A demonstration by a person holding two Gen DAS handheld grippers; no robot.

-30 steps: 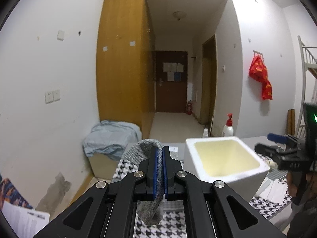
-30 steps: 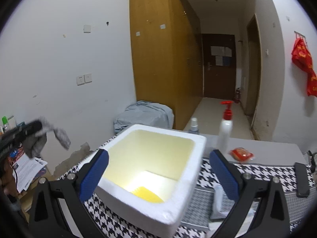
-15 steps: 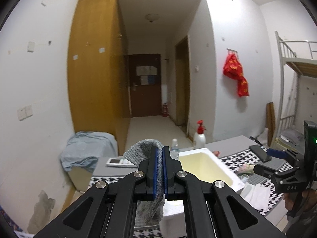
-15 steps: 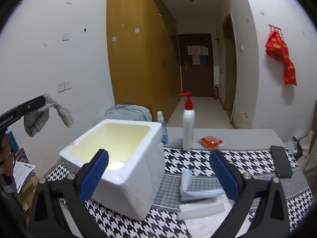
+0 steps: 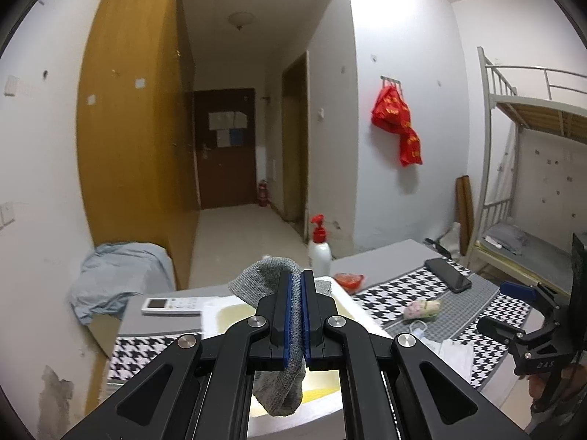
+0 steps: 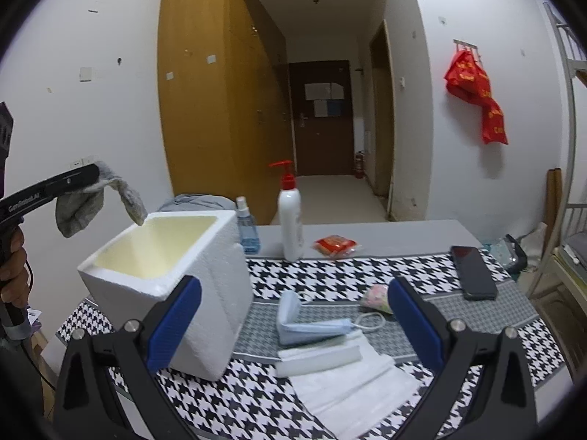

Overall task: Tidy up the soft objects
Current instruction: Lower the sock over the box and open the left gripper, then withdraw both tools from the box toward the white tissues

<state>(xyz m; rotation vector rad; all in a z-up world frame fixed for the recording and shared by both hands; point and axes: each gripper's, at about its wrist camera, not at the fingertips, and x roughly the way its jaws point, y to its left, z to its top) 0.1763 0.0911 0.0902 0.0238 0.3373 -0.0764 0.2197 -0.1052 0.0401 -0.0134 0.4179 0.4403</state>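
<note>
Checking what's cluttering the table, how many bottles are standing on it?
2. A white pump bottle with a red top stands on the grey strip at the table's far edge. A small clear blue spray bottle stands left of it, behind the white foam box, which may hide more.

Dim, even indoor light; strong fisheye bending, dark vignetted corners.

Both grippers are black, angular linkages with triangular cut-outs and round silver screws at the joints. Left gripper (image 5: 297, 315) — ridged blue pads (image 5: 288, 319) on its inner finger faces; white lettering runs along its side in the right wrist view. Right gripper (image 6: 293, 324) — broad blue pads (image 6: 411, 324), and white "DAS" lettering on its body.
</note>
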